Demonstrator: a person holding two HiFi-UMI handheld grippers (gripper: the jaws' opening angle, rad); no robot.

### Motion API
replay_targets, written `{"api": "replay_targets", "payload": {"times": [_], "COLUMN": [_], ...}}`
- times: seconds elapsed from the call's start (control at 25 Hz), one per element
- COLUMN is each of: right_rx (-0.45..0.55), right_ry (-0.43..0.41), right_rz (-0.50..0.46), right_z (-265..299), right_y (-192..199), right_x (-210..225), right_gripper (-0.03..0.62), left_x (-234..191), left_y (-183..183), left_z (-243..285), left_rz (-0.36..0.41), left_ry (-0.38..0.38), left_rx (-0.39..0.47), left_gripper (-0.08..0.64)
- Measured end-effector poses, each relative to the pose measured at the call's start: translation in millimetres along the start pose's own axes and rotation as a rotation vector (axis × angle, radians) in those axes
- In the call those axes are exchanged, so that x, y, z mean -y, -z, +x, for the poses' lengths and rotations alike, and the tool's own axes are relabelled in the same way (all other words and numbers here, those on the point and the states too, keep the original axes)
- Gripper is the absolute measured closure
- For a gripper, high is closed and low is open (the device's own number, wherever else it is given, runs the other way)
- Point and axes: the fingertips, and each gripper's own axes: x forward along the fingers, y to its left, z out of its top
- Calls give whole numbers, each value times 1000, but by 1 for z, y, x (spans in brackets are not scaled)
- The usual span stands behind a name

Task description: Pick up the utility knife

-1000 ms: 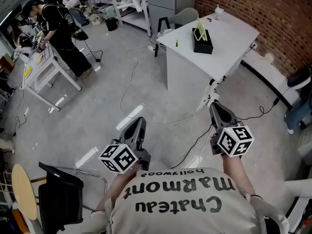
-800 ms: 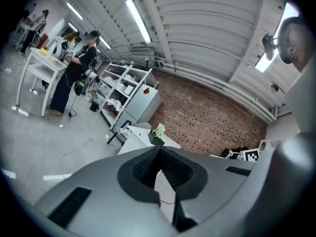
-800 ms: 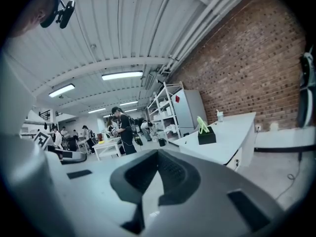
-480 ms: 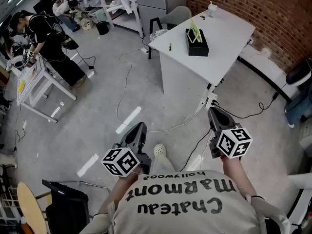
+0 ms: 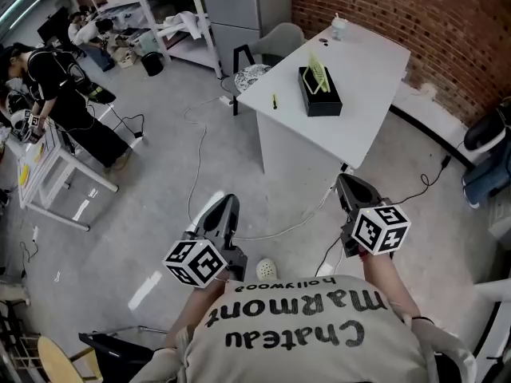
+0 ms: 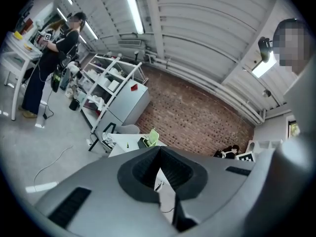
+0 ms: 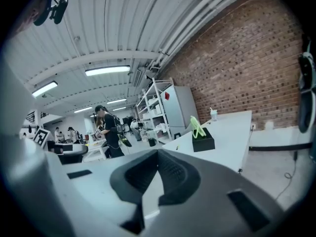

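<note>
Currently, the left gripper [image 5: 228,203] and right gripper [image 5: 346,182] are held closed and empty; the table [image 5: 369,69] is located at 12 o'clock

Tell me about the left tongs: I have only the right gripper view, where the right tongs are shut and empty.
Observer: The left tongs are shut too, with nothing between them.
Operator: Anything on the floor before the white table?
Observer: A white cable lies across the floor between you and the white table.
Operator: And behind me?
Observer: A black chair stands just behind your left arm.
</note>
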Motion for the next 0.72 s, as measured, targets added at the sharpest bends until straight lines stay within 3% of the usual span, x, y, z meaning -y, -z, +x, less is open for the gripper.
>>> {"api": "replay_targets", "payload": {"times": [0.36,0.56,0.72], "right_rx": [118,47,-45], "right_ry": [68,115,147], "right_rz": [32,80,105], "right_z": [84,114,126], "right_y": [-48,-12,30], "right_x": [3,6,11], "right_gripper": [589,589,589], "left_x": [-66,-115,-134], "left_y": [-72,-57,-31], "left_z": [48,53,47], "left_rz": [29,-3,-56], "left_ry": [39,-55,-38], "left_rx": [46,-33,-86], "left_gripper": [558,559,560]}}
